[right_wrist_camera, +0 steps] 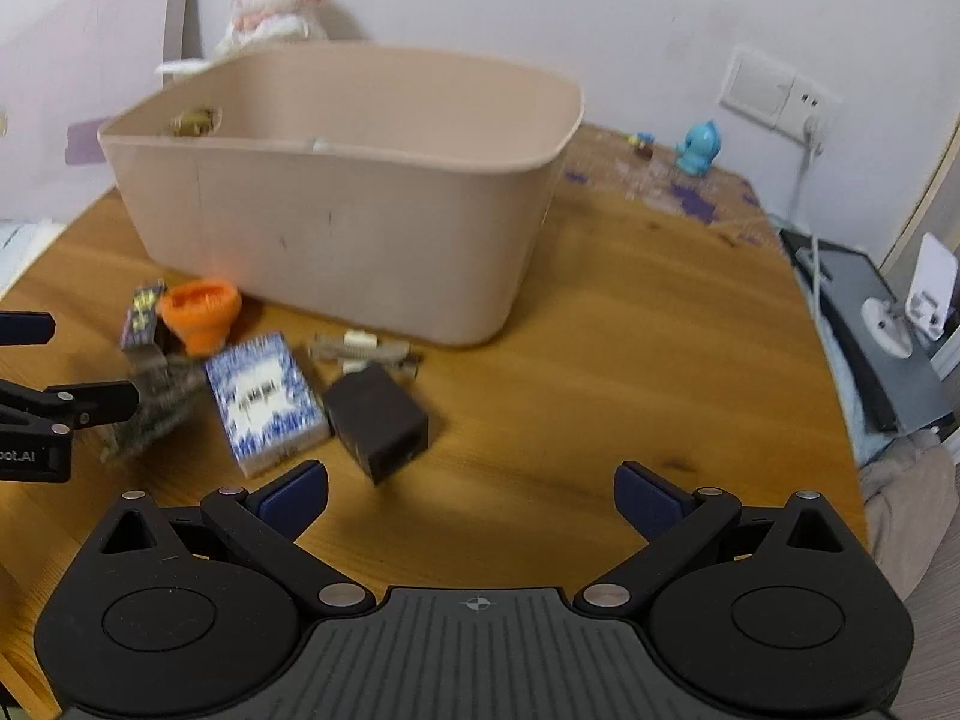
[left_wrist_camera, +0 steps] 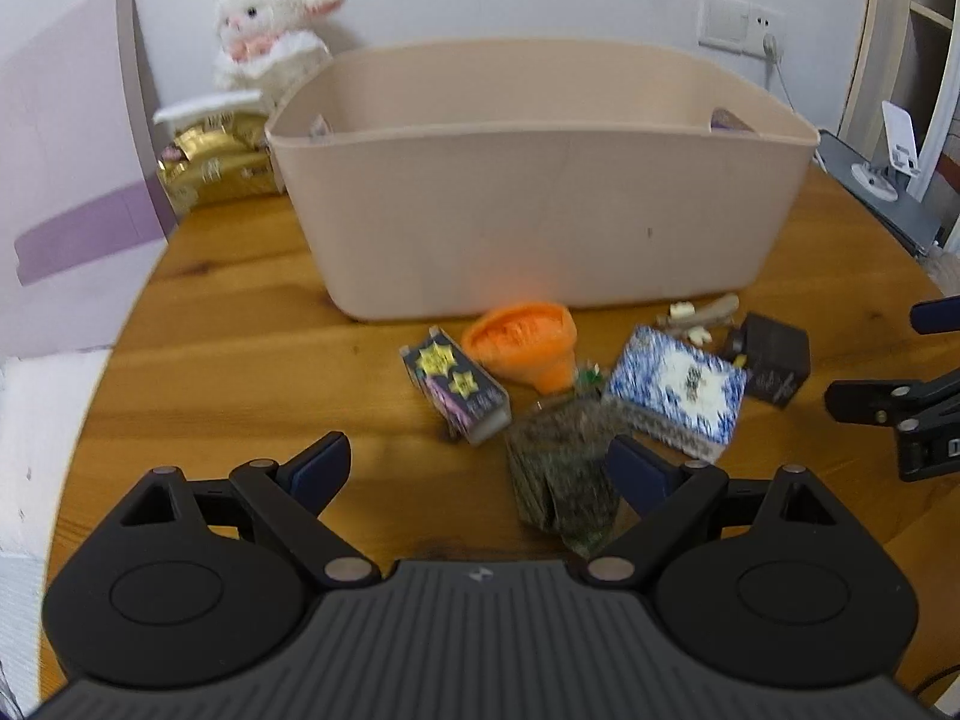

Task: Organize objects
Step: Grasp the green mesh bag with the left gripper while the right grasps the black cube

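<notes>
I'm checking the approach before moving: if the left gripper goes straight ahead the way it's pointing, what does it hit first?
Probably the dark star-printed box, lying just ahead of the open left gripper; the beige bin stands behind it. Depth is unclear.

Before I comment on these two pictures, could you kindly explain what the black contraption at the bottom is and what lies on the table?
Each picture comes from a fisheye camera mounted on a handheld two-finger gripper, looking forward along its fingers. A person carries one per hand; there is no robot arm. The left gripper and right gripper are both open and hold nothing. On the wooden table stands a beige bin. In front of it lie an orange cup, a star-printed box, a blue-and-white box, a black box and a dark patterned packet. A plush toy sits behind.
</notes>
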Tool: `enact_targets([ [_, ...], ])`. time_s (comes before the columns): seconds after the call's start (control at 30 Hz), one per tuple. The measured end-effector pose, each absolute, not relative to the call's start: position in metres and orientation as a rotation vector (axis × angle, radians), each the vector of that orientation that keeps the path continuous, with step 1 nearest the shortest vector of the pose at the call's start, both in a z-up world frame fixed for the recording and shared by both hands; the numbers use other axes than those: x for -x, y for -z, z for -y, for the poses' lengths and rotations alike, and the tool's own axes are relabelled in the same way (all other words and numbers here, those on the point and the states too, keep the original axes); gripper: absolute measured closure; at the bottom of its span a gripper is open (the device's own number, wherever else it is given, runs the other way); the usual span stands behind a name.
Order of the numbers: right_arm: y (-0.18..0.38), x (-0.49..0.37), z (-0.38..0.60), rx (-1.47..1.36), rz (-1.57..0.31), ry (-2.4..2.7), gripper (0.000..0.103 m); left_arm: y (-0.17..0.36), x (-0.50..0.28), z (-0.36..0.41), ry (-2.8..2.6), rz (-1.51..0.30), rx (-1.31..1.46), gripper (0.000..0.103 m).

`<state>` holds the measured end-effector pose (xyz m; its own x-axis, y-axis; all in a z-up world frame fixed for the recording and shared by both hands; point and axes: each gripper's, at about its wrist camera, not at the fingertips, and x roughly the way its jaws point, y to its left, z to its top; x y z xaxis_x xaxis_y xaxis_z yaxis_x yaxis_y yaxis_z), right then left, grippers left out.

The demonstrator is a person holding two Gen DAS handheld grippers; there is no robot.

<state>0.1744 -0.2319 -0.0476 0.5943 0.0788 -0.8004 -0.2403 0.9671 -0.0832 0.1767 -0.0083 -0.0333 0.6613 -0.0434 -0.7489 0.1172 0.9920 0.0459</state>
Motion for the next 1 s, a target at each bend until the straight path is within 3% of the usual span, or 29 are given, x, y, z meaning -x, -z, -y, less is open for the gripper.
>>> enact_targets([
  [0.3,0.076,-0.188,0.225,0.185,-0.946,-0.234,0.000,0.058,-0.185,0.019,0.142,-0.923,-0.078,0.010],
  [0.6,0.085,-0.200,0.221,0.162,-0.879,-0.250,0.003,0.063,-0.197,0.024,0.146,-0.886,-0.083,0.011],
  [0.7,0.083,-0.199,0.218,0.152,-0.859,-0.279,0.017,0.062,-0.196,0.025,0.161,-0.864,-0.086,0.020],
  [0.83,0.079,-0.194,0.210,0.169,-0.836,-0.303,0.045,0.057,-0.194,0.028,0.201,-0.859,-0.100,0.044],
  [0.93,0.075,-0.189,0.204,0.181,-0.838,-0.299,0.070,0.057,-0.193,0.026,0.203,-0.860,-0.101,0.050],
  [1.0,0.074,-0.184,0.199,0.198,-0.838,-0.297,0.074,0.056,-0.191,0.024,0.198,-0.862,-0.095,0.054],
])
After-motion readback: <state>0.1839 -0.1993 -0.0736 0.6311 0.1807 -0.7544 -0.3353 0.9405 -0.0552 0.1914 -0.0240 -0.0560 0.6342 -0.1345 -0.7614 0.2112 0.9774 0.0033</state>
